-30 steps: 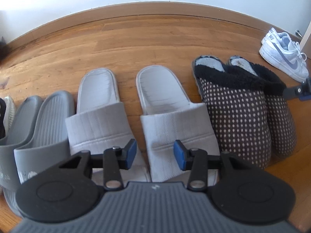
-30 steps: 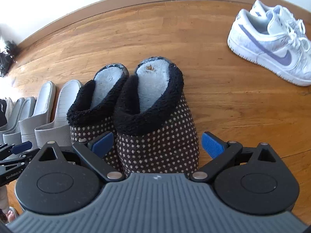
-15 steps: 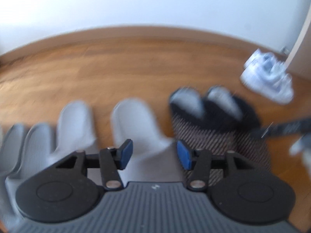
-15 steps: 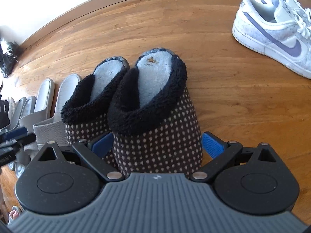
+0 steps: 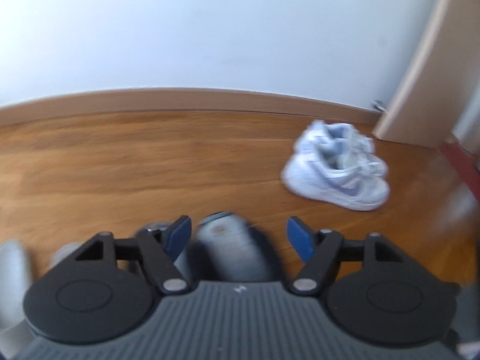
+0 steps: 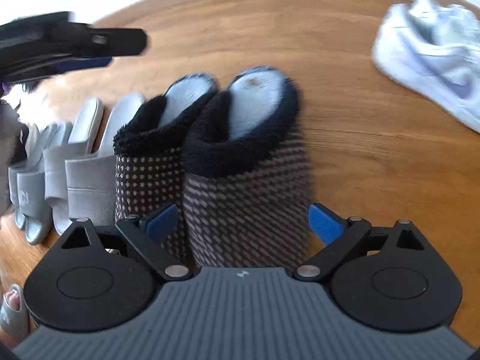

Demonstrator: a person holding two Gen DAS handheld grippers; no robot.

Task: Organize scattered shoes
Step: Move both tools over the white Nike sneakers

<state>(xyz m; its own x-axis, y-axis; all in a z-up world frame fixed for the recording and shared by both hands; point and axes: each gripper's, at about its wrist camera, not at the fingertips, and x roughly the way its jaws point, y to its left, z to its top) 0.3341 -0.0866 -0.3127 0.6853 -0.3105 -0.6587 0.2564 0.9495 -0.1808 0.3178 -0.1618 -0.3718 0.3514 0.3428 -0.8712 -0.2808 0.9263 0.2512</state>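
A pair of white sneakers with purple swooshes (image 5: 339,171) lies apart on the wood floor at the right, also in the right wrist view (image 6: 432,60). Two black dotted fleece slippers (image 6: 240,156) stand side by side at the right end of a row. My right gripper (image 6: 244,219) is open, its blue pads either side of the right slipper's toe. My left gripper (image 5: 240,235) is open and empty, raised above the slippers' heels (image 5: 231,249); it shows at upper left in the right wrist view (image 6: 90,45).
Grey and white slides (image 6: 75,165) line the row left of the dotted slippers. A baseboard (image 5: 180,99) and white wall run behind. A door frame (image 5: 420,90) stands at the right. A foot in a grey sandal (image 6: 12,306) is at lower left.
My left gripper has lifted, swung right from the white slides toward the sneakers, and opened wider. My right gripper has stayed open around the dotted slipper, edging closer.
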